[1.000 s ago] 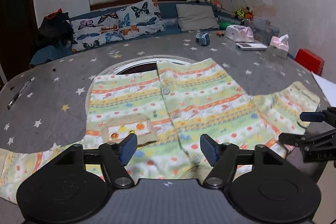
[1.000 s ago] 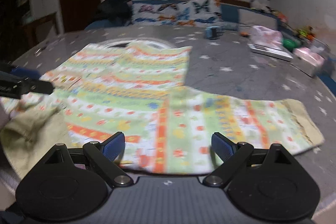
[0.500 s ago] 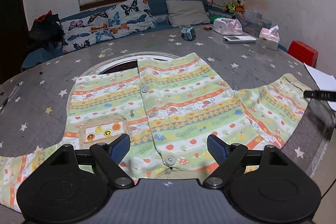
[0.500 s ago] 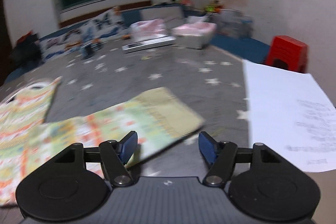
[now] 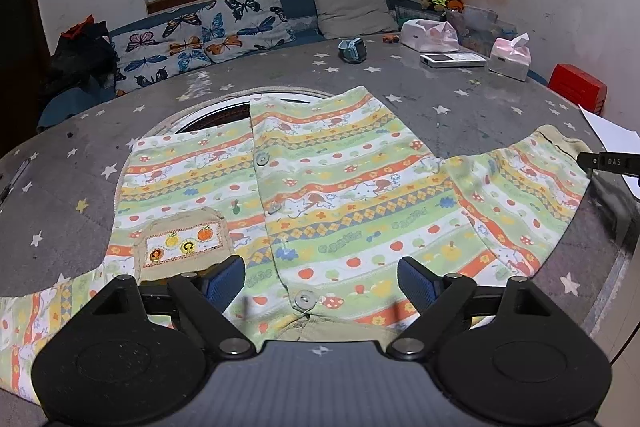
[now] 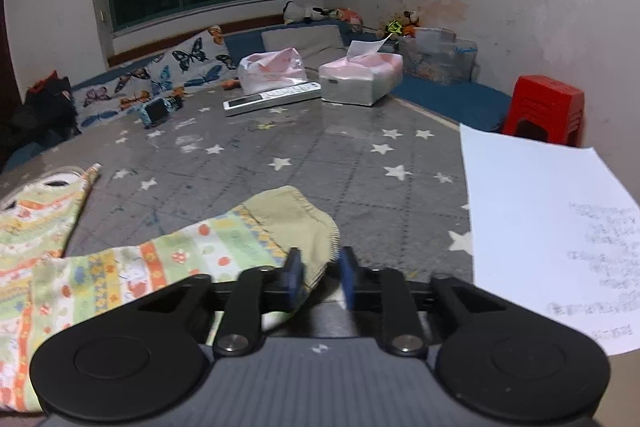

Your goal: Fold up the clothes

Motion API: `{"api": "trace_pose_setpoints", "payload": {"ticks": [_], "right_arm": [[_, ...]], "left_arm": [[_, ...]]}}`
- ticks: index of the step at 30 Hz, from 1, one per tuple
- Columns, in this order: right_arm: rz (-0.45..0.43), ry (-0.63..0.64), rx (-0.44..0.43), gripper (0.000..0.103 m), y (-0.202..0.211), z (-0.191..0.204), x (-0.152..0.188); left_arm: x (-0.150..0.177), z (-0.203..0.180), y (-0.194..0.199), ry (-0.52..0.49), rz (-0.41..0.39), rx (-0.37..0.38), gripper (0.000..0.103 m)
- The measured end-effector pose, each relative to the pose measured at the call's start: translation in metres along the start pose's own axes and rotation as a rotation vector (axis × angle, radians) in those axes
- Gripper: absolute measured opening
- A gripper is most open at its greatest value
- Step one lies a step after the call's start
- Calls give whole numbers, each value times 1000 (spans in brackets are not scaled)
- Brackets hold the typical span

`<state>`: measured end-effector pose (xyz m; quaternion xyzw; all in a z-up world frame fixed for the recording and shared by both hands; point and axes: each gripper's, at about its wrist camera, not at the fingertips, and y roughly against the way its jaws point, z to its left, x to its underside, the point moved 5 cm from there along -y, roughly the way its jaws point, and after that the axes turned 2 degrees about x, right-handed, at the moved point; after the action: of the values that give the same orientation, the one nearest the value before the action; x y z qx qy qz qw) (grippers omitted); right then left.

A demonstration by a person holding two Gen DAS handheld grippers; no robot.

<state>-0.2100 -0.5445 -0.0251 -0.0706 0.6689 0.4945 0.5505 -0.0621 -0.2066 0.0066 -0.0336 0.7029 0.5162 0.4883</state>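
A striped child's shirt [image 5: 328, 195] with buttons and a chest pocket lies flat on the grey star-print table [image 5: 480, 107]. My left gripper [image 5: 320, 277] is open and empty, hovering over the shirt's near hem. The shirt's right sleeve [image 6: 192, 255] ends in a beige cuff [image 6: 296, 223]. My right gripper [image 6: 320, 273] has its jaws narrowed around the cuff's near corner, with a gap still beside the right pad. Its tip shows in the left wrist view [image 5: 608, 163] by the cuff.
A white printed sheet [image 6: 544, 211] lies to the right of the cuff. Tissue boxes [image 6: 360, 79], a remote [image 6: 272, 97] and a small blue toy [image 6: 154, 111] stand at the far side. A red stool [image 6: 544, 111] stands past the table edge.
My right gripper swung right from the shirt body to the sleeve cuff and narrowed its jaws around it. My left gripper pulled back slightly and opened wider.
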Motion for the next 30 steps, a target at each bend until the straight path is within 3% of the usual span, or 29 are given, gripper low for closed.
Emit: {"api": "trace_pose_setpoints", "payload": {"ticks": [8,15,23,30], "right_arm": [[-11,-76,-79,7,12,6,-7],[-63,-40,-202,7,47,38,-34],[-125,26,-407,7,91,111,-65],[-129,150,-597,7,121,203,-69]], "left_arm": [[0,11,4,28,-4,-18,86],[0,25,11,66,-26,-23,86],[7,56,26,134,-64,-47,88],[17,85,38,203,-84,-68,88]]}}
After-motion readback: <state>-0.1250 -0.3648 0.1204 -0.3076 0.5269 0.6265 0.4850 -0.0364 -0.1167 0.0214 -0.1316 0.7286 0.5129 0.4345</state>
